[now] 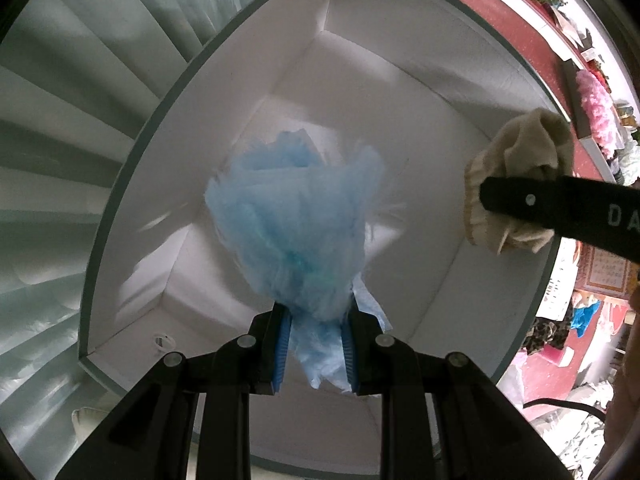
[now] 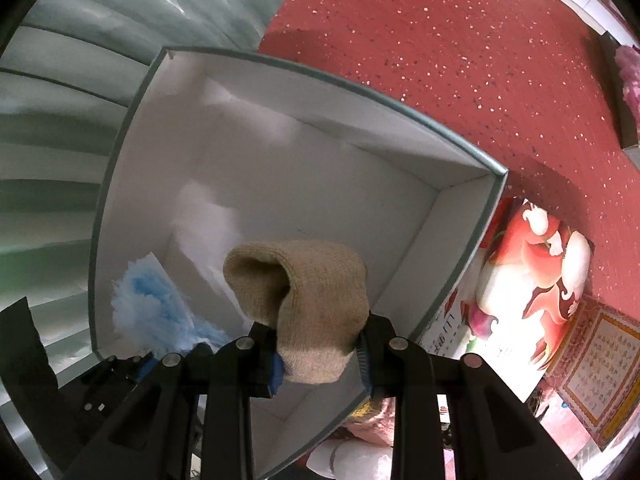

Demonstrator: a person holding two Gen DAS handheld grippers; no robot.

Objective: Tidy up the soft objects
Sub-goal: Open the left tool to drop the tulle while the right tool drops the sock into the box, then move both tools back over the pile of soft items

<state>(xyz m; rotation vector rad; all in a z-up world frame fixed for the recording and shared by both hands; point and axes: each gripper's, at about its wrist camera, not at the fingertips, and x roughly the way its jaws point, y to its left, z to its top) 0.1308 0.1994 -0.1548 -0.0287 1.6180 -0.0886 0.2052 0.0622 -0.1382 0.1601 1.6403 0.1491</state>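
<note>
Both grippers are the same chunky black plastic build, the left gripper (image 1: 316, 350) and right gripper (image 2: 320, 360) each with angled linkage arms pinned by round silver rivets. Jaws have ribbed blue pads inside. One finger's side shows white letters, "DA", plus a small screw.

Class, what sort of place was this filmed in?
Probably a lived-in home room: red speckled floor, pale curtain, and printed cartons and piled soft goods around a white box.
</note>
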